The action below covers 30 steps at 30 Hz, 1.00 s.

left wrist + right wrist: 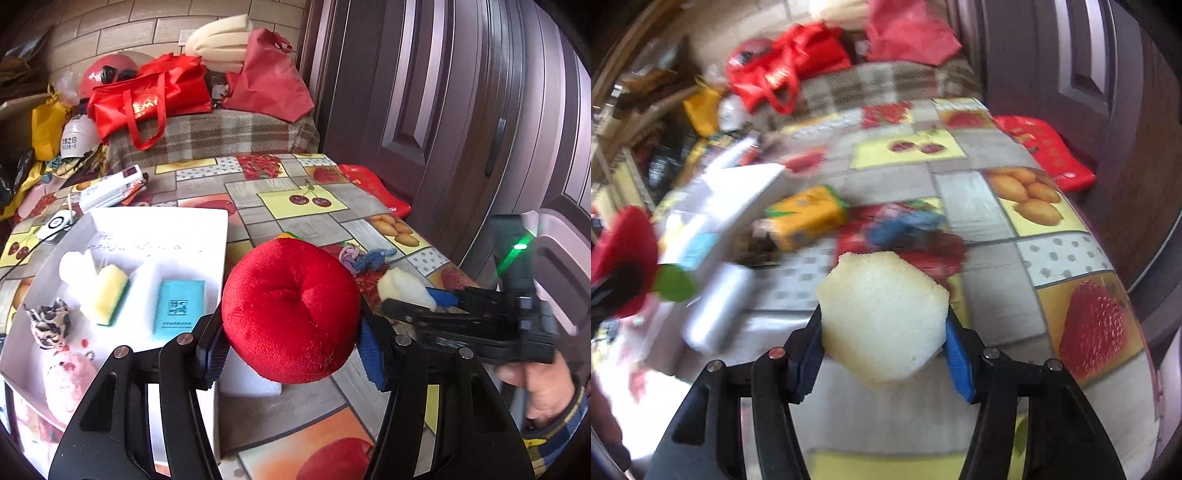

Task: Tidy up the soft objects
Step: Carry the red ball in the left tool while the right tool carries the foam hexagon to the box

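above the fruit-print tablecloth [295,221], your left gripper [291,354] pinches the round red plush apple [291,310] just beside the white tray [207,229]. your right gripper [882,350] squeezes a pale foam chunk [882,321] over the table.

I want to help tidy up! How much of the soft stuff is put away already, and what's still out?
Done: the white box already holds a yellow sponge, a teal pad, a spotted scrunchie and a pink plush.

In hand: the left tool grips a red plush apple; the right tool grips a white foam piece.

Left: a blue rope toy and an orange sponge lie on the table.
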Motion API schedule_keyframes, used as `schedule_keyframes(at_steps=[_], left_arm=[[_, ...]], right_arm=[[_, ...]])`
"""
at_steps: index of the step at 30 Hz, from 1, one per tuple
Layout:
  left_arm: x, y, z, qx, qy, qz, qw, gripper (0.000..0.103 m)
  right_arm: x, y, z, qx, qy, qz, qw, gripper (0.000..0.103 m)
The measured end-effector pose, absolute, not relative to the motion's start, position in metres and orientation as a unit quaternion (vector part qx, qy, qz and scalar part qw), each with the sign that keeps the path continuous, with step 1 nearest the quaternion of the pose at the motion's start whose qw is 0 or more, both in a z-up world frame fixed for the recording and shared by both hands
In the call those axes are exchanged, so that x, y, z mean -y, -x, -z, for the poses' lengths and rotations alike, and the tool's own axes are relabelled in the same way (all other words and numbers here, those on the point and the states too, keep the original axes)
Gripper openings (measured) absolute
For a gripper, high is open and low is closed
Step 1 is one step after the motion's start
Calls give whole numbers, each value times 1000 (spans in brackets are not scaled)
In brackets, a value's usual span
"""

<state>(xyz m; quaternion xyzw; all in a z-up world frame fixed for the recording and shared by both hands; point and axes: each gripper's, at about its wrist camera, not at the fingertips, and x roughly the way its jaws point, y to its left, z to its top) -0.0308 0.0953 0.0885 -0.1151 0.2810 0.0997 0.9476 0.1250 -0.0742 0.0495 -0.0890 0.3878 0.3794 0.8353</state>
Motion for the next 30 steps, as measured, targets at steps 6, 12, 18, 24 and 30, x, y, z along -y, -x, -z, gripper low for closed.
schedule_keyframes(at_steps=[6, 12, 18, 24, 30], left_arm=[[-107, 54, -103, -265, 127, -110, 950, 60], [-130, 87, -125, -232, 141, -139, 952, 60], [-155, 125, -152, -194, 137, -180, 955, 60], [-182, 164, -165, -174, 127, -234, 948, 60], [-216, 190, -159, -172, 129, -306, 927, 60]], right_arm=[[72, -98, -83, -381, 3, -479, 791, 59], [64, -75, -127, -311, -38, -497, 809, 59], [65, -62, -174, -244, -67, -501, 828, 59], [54, -54, -206, -211, -72, -508, 832, 59], [36, -41, -217, -199, -63, -523, 827, 59]])
